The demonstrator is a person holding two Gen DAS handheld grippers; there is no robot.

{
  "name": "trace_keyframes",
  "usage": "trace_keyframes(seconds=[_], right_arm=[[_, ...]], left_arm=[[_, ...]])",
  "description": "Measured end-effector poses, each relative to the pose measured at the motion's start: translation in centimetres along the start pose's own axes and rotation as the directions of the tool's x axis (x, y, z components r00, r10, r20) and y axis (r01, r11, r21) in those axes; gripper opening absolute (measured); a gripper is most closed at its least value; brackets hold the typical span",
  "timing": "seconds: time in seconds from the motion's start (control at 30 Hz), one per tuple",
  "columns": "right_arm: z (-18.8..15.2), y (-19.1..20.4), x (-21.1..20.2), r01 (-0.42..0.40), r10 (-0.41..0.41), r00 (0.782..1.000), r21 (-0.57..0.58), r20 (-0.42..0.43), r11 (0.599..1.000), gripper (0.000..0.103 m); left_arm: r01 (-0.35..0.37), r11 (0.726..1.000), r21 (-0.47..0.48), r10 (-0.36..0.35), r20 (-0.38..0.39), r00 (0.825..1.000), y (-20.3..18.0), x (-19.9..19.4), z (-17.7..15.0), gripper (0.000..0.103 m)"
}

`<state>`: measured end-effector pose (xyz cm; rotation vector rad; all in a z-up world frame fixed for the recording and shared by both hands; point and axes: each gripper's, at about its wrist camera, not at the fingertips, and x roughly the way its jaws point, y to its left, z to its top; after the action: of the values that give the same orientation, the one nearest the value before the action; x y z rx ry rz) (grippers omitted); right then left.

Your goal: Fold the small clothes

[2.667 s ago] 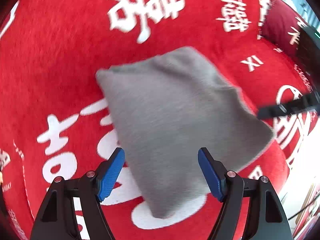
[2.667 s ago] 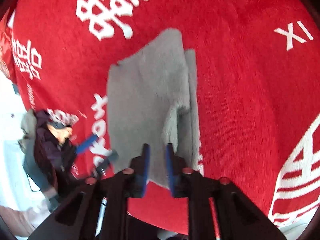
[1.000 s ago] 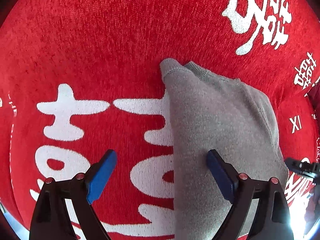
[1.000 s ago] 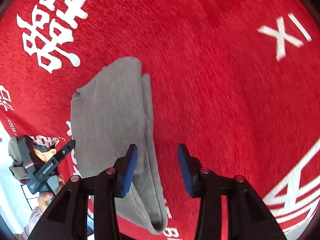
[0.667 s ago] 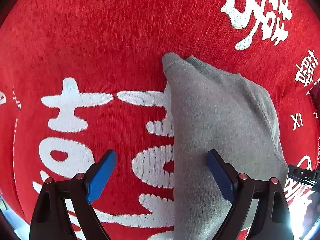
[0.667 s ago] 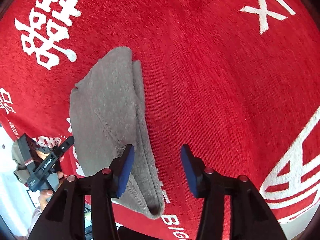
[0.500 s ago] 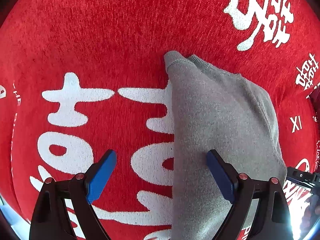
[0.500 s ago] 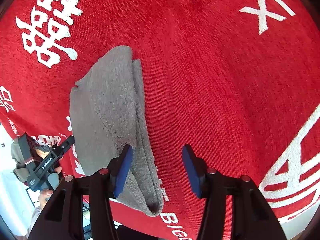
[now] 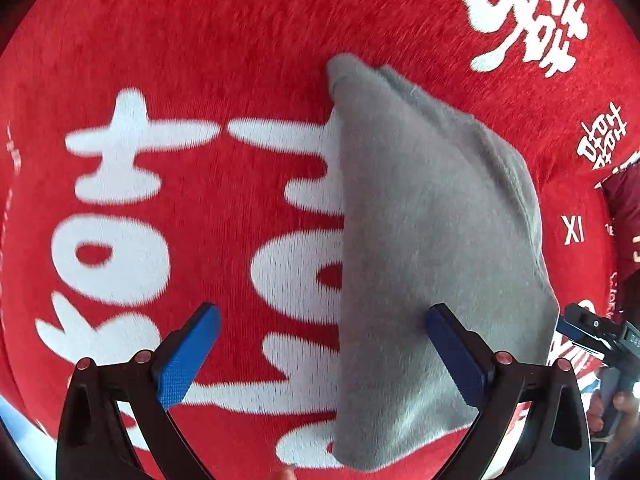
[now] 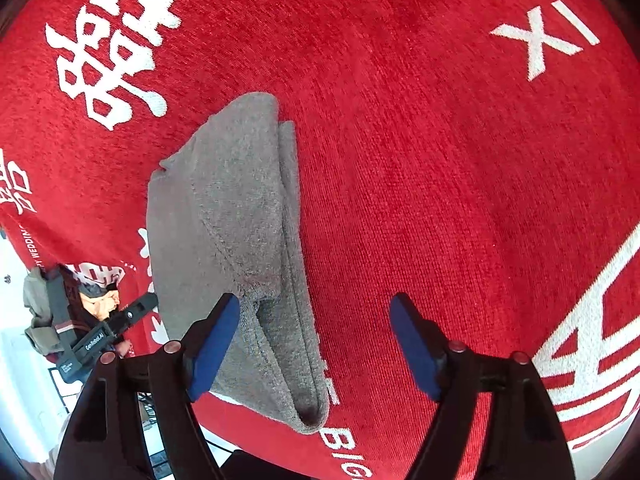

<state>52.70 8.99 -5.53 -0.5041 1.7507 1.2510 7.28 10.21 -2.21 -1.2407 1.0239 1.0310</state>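
Your left gripper (image 9: 322, 350) and your right gripper (image 10: 314, 346) have both just been opening and now hold nothing, with the folded gray cloth (image 10: 240, 240) lying flat on the red blanket (image 10: 440, 180) under them.

The red cloth (image 10: 440, 160) carries white woven print throughout; "XI" (image 10: 546, 40) stands clear on it in the right wrist view, and again, small, in the left wrist view; "BIG" (image 10: 340, 444) runs along its near edge, cut off by the frame; "WEDDING" (image 10: 35, 242) sits at its left border; large double-happiness characters (image 10: 114, 48) fill the rest; the left tool (image 10: 96, 340) reads "GenRobot.AI" on its black body.
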Motion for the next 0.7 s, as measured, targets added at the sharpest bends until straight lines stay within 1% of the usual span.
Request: trace_keyframes(seconds=[0.2, 0.27, 0.3, 0.4, 0.47, 0.53, 0.63, 0.7], right_arm=[[0.3, -0.1, 0.4, 0.0, 0.0, 1.0, 0.009, -0.014, 1.0, 0.08], [0.5, 0.1, 0.5, -0.003, 0.003, 1.0, 0.001, -0.016, 1.0, 0.08], [0.6, 0.1, 0.6, -0.004, 0.004, 1.0, -0.005, -0.016, 1.0, 0.08], [1.0, 0.3, 0.5, -0.016, 0.016, 1.0, -0.024, -0.01, 1.0, 0.08], [1.4, 0.3, 0.4, -0.02, 0.02, 1.0, -0.037, -0.001, 0.999, 0.08], [1.9, 0.3, 0.4, -0.034, 0.034, 0.999, -0.041, -0.001, 0.999, 0.08], [2.7, 0.3, 0.5, -0.069, 0.069, 0.998, -0.049, -0.002, 0.996, 0.08], [3.4, 0.5, 0.8, -0.084, 0.084, 0.996, -0.065, -0.008, 0.994, 0.08]], left_arm=[[0.065, 0.997, -0.044, -0.066, -0.023, 0.998, 1.1, 0.6, -0.7, 0.103], [0.127, 0.99, -0.056, -0.13, -0.052, 0.99, 1.3, 1.0, -0.6, 0.103], [0.147, 0.987, -0.058, -0.15, -0.06, 0.987, 1.4, 1.1, -0.6, 0.103], [0.19, 0.981, -0.025, -0.191, -0.05, 0.98, 1.0, 0.7, -1.0, 0.103], [0.236, 0.972, 0.002, -0.235, -0.05, 0.971, 0.5, 0.5, -1.1, 0.103], [0.268, 0.963, 0.026, -0.266, -0.067, 0.962, 0.0, 0.2, -1.2, 0.103], [0.3, 0.952, 0.065, -0.292, -0.117, 0.949, -0.7, 1.0, -1.0, 0.103], [0.307, 0.948, 0.085, -0.295, -0.132, 0.946, -1.2, 1.5, -0.9, 0.103]])
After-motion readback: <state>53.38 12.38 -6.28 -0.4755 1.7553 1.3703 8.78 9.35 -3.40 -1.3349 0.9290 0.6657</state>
